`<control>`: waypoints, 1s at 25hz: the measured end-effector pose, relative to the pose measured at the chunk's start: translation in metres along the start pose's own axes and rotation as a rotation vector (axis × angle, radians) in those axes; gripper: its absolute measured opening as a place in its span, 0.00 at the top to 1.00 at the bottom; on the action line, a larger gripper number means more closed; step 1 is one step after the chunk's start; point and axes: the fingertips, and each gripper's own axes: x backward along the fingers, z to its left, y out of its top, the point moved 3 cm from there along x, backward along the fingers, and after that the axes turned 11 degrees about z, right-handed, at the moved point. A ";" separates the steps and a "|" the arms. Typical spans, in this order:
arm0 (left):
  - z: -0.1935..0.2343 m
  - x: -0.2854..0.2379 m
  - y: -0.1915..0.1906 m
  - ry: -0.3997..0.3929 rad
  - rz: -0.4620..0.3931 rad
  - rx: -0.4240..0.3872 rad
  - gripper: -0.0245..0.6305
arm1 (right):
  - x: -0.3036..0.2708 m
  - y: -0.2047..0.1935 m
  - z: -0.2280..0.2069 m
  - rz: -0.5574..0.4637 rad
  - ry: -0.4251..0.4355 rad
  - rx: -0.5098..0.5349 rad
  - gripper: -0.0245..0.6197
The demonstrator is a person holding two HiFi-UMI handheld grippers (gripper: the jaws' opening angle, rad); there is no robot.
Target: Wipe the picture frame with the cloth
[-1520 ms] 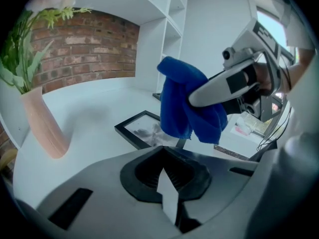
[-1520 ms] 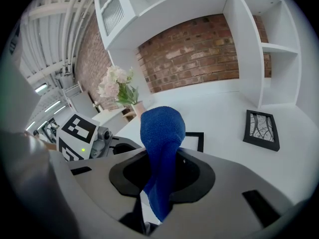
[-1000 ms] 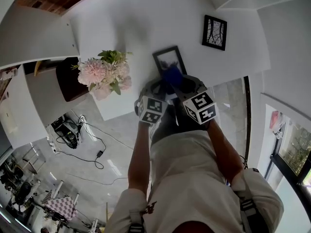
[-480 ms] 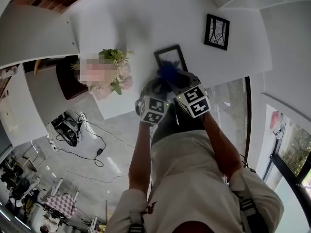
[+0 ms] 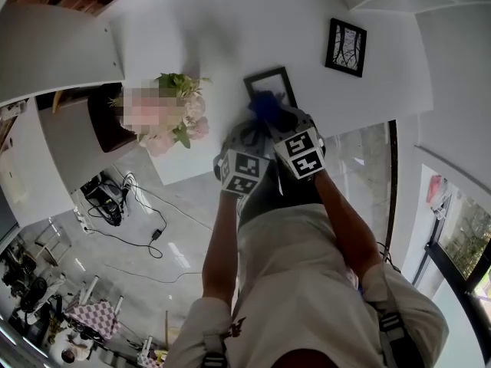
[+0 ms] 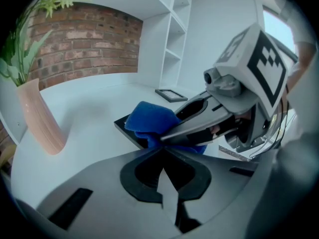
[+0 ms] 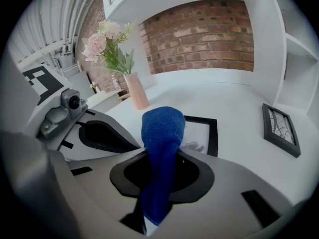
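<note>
1. The right gripper (image 7: 160,156) has its jaws clamped on a blue cloth (image 7: 162,126). The cloth sticks out forward from between them in a thick bunched roll.
2. The front of the cloth is over the near left part of the picture frame (image 7: 213,133). I can't tell if it presses on the frame or hangs just above it.
3. The picture frame is black-edged with a pale picture inside, and it lies flat on the white table (image 7: 234,93).
4. The left gripper (image 6: 160,151) has its jaws pressed together with nothing visible between them. Its tips point at the frame's near edge, just below the cloth, and the right gripper crosses close in front of it.
5. From above, the two grippers sit side by side in front of the person, their marker cubes close together.
6. A smaller frame (image 7: 280,128) lies flat further right, well apart from the first.
7. A pink vase (image 7: 135,91) of flowers (image 7: 107,41) stands on the table left of the picture frame, with a brick wall (image 7: 199,34) behind.
</note>
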 end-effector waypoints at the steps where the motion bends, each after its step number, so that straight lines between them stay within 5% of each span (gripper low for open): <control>1: 0.000 0.000 0.000 -0.001 0.000 0.002 0.96 | -0.001 0.000 0.000 0.001 -0.006 0.007 0.83; 25: 0.000 0.001 0.000 0.009 -0.012 0.027 0.96 | 0.007 -0.005 -0.024 0.048 -0.123 0.030 0.83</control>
